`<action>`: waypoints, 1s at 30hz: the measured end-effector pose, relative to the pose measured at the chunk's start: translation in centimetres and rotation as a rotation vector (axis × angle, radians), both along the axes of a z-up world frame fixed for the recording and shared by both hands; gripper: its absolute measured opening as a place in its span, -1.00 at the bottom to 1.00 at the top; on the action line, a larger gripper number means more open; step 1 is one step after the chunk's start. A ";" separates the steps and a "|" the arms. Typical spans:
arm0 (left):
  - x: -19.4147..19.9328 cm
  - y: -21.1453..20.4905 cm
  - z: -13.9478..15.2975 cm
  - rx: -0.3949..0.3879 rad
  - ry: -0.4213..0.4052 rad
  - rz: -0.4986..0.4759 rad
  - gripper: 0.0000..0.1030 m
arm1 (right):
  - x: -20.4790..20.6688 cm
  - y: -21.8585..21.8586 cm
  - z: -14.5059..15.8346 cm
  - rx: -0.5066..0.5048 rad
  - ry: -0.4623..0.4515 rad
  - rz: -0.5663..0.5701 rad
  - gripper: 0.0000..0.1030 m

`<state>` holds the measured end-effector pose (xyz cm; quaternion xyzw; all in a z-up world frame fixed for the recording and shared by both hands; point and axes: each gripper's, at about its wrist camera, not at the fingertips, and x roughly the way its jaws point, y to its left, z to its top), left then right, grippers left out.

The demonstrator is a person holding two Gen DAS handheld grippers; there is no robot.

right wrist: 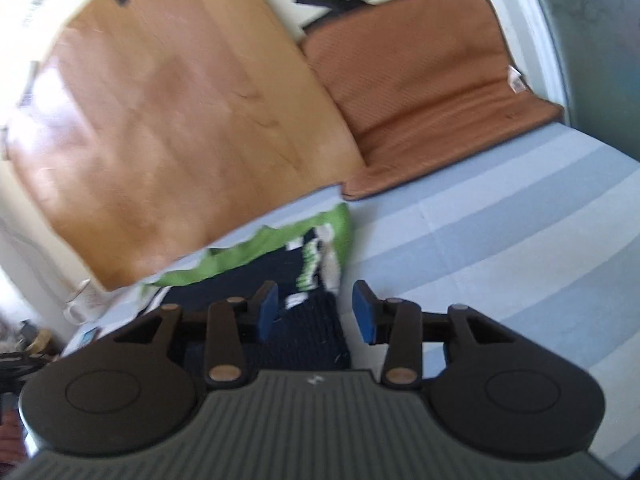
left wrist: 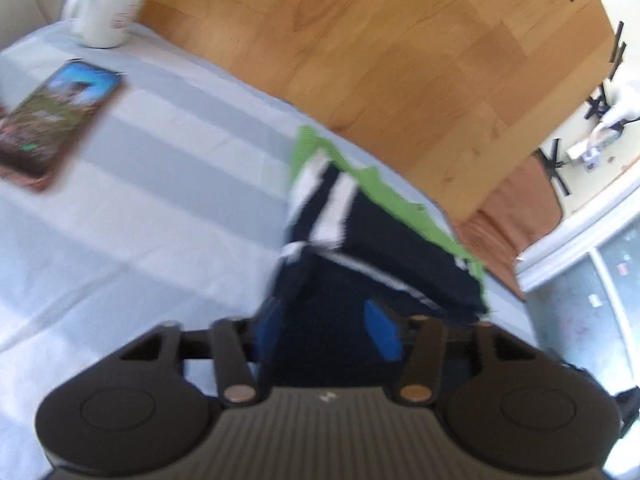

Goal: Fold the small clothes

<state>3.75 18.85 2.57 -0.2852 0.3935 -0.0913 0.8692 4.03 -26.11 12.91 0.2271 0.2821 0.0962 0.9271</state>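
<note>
Although both views are smeared by motion, each pair of jaws plainly stands apart, clamped on nothing. Between the blue pads of the left gripper [left wrist: 328,334] lies dark navy cloth, but whether a pad brushes it I cannot tell. The right gripper [right wrist: 315,312] also has its pads spread, with a knitted navy edge showing between them and no pinch on it.

Just ahead of both lies the garment [left wrist: 356,236], a small navy piece with white stripes and bright green trim, lying bunched, partly doubled over on the pale striped sheet [left wrist: 160,168] near the edge of the wooden board [left wrist: 380,60].

It looks light, limp and a little stretchy, so it should sag and crease freely and not slide much on the cloth beneath. A firm pinch at a hem or corner, one gripper per side, seems best.

Further off sit a phone [left wrist: 52,120], a white mug [left wrist: 108,10] and a brown cushion [right wrist: 432,88].
</note>
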 end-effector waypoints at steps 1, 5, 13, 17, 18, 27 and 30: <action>-0.5 0.3 -0.4 0.008 0.004 0.009 0.13 | -0.6 -0.3 -0.3 -0.007 0.004 0.003 -0.08; -1.5 0.5 -1.5 -0.020 0.018 -0.032 0.24 | -1.8 -0.4 -2.2 0.054 0.070 0.013 -0.05; -3.2 -3.1 -1.5 0.235 -0.018 -0.076 -0.85 | -1.5 4.3 -3.3 -0.064 0.082 0.053 -0.84; -3.0 -1.9 -2.3 0.218 -0.015 -0.058 -0.82 | -0.5 4.5 -3.9 -0.137 0.105 0.026 -0.83; -3.1 -1.7 -2.3 0.206 -0.008 -0.054 -0.80 | -0.5 4.4 -3.9 -0.129 0.107 0.028 -0.80; -8.3 -0.3 0.6 0.101 -0.067 -0.076 0.14 | -6.0 -0.5 -2.5 0.240 0.138 0.008 -0.09; -9.4 -0.6 0.3 -0.011 -0.057 -0.117 0.52 | -7.3 -0.6 -4.0 0.404 0.219 0.014 0.15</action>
